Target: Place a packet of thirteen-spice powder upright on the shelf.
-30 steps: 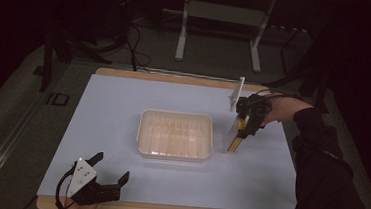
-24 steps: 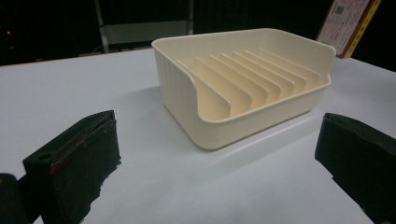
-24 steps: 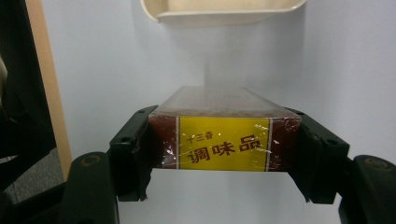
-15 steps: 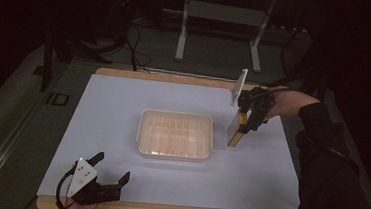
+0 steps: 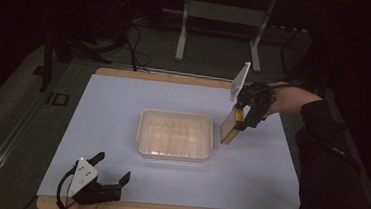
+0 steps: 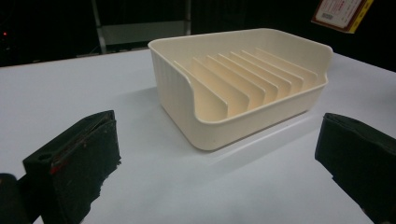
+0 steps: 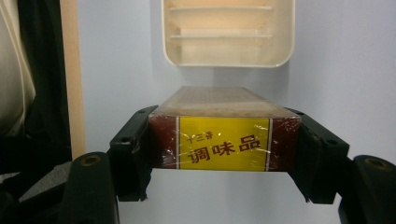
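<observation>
Since the earlier frame our right gripper (image 5: 237, 122) has lifted the box (image 5: 229, 127) clear of the tabletop (image 5: 113, 109); its lower end now hangs above the surface, near the right edge and just beside the tray (image 5: 175, 135). Our left gripper (image 5: 110, 180) has stayed put at the near left corner.

Taking the largest first, the tabletop is a flat pale sheet with open room on all sides. The cream tray sits about mid-tabletop, with upright ribs (image 6: 243, 79) dividing it into narrow slots; those ribs and the rim are what we judge could catch a corner of the box.

The box looks to us light and stiff, a flat carton under glossy film, so likely slippery and easy to dent at the corners. Our right fingers (image 7: 135, 154) are clamped on its two narrow sides at the labelled end, which seems the sound place to hold, as the broad faces stay free. The long free end may swing if we tilt it quickly.

Our left fingers (image 6: 74, 161) stand wide apart with nothing between them, pointing at the tray.
</observation>
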A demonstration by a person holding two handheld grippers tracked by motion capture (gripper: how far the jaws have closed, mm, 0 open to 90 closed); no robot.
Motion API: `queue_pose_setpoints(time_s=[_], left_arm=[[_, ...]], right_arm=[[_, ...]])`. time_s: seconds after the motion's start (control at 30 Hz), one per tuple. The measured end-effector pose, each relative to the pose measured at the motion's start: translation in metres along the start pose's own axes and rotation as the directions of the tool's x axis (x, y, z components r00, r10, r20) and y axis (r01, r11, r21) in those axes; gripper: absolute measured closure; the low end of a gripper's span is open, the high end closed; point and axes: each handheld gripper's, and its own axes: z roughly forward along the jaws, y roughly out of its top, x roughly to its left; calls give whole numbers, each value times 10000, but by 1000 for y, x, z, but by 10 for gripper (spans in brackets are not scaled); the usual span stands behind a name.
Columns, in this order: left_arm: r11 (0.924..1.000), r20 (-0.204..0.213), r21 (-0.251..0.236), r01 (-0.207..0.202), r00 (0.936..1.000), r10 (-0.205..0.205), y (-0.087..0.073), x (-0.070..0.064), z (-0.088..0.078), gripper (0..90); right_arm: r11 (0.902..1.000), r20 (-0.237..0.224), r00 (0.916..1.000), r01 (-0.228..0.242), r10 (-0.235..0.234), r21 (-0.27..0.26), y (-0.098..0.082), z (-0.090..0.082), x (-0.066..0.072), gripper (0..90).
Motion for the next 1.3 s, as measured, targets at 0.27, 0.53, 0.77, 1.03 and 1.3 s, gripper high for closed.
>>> queue_pose_setpoints(time_s=[0.27,0.53,0.77,1.03,1.3], left_arm=[[10000,21,-22,12,10000,-12,0,0,0,0],[10000,70,-14,0,10000,0,0,0,0,0],[10000,94,-11,0,10000,0,0,0,0,0],[10000,129,36,-36,9999,35,0,0,2,0],[9999,230,55,-103,9997,102,1,-2,3,0]], right_arm=[[9998,-21,9999,100,-100,-184,11,-4,2,319],[9987,-66,9995,321,-324,-404,23,-3,4,319],[9967,-250,9987,435,-453,-682,33,-1,4,319],[9940,-226,9975,649,-672,-881,46,3,5,319],[9904,-362,9958,797,-843,-1132,60,8,8,319]])
